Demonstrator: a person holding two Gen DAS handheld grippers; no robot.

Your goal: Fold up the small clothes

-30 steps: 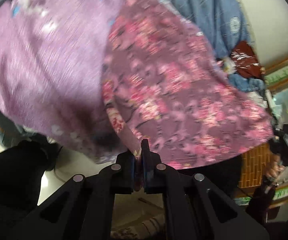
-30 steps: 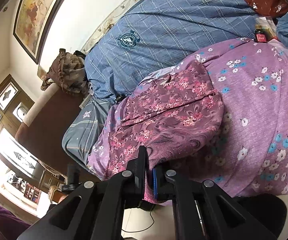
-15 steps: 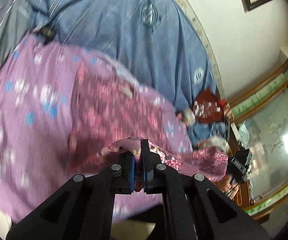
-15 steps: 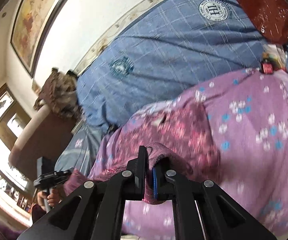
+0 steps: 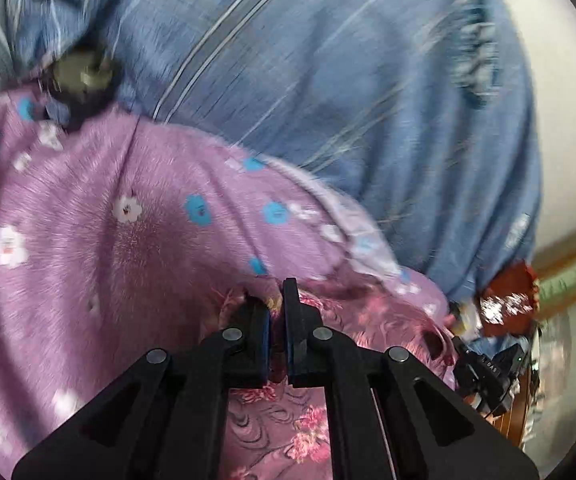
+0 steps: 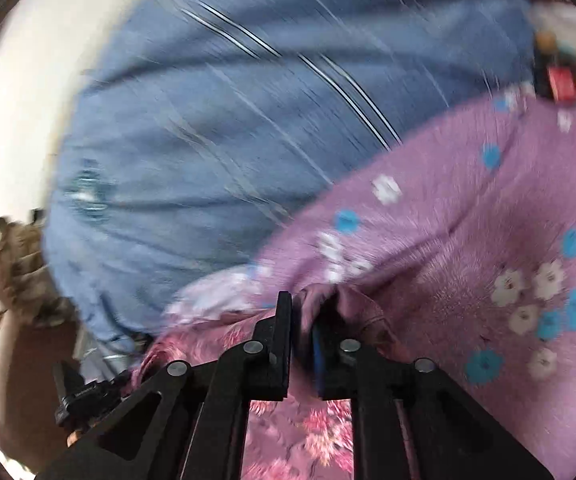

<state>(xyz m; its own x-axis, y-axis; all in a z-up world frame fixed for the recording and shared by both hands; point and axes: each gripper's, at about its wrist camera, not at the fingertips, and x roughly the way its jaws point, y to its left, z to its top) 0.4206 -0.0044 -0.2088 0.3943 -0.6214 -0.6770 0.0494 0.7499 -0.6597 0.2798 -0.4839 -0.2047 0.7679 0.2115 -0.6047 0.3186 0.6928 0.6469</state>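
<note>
A mauve garment with pink flowers (image 5: 288,432) lies on a purple blanket with white and blue flowers (image 5: 128,240). My left gripper (image 5: 272,308) is shut on a bunched edge of this garment, low over the blanket. In the right wrist view the same garment (image 6: 288,432) runs under my right gripper (image 6: 302,312). Its jaws are opening, and a fold of the cloth still sits loosely in the gap between them. Each view shows the other gripper at the far end of the garment: the right gripper (image 5: 488,376) and the left gripper (image 6: 84,392).
A blue checked bedspread (image 5: 328,80) covers the bed beyond the blanket (image 6: 468,260) up to a pale wall. A dark small object (image 5: 84,76) rests at the blanket's far edge. A red shiny packet (image 5: 508,304) and small bottles (image 6: 560,80) lie at one side, a brown cloth heap (image 6: 20,264) at the other.
Both grippers have swept forward across the blanket towards the blue bedspread, carrying the garment's edge over itself. The right jaws, shut on the cloth before, now stand apart.
</note>
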